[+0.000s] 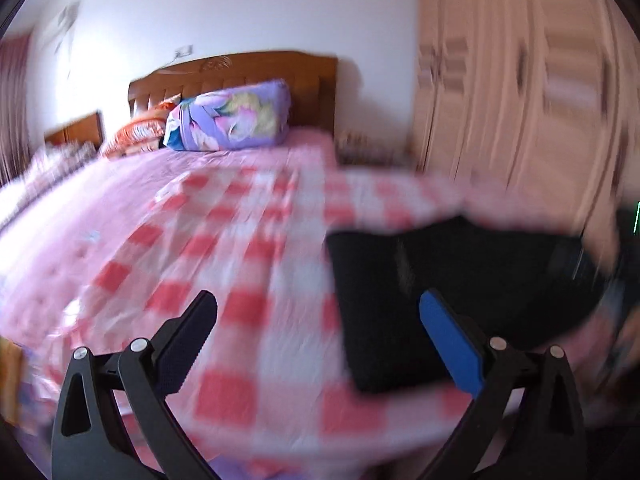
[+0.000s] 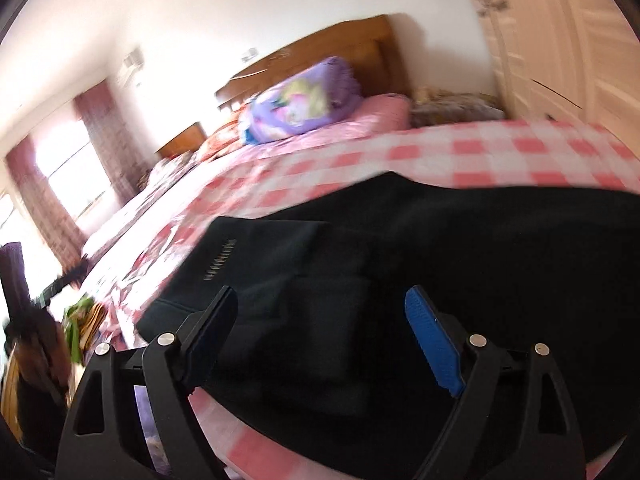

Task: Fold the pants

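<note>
pants on checked cloth (over the bed), pillows behind

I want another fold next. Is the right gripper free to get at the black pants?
Probably yes: the right gripper is open and empty, and the black pants lie right under it on the checked cloth, nothing between.

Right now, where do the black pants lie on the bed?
The black pants lie folded on the red-checked cloth at the near end of the bed, right of centre in the left wrist view, far from the purple pillow by the headboard.
</note>
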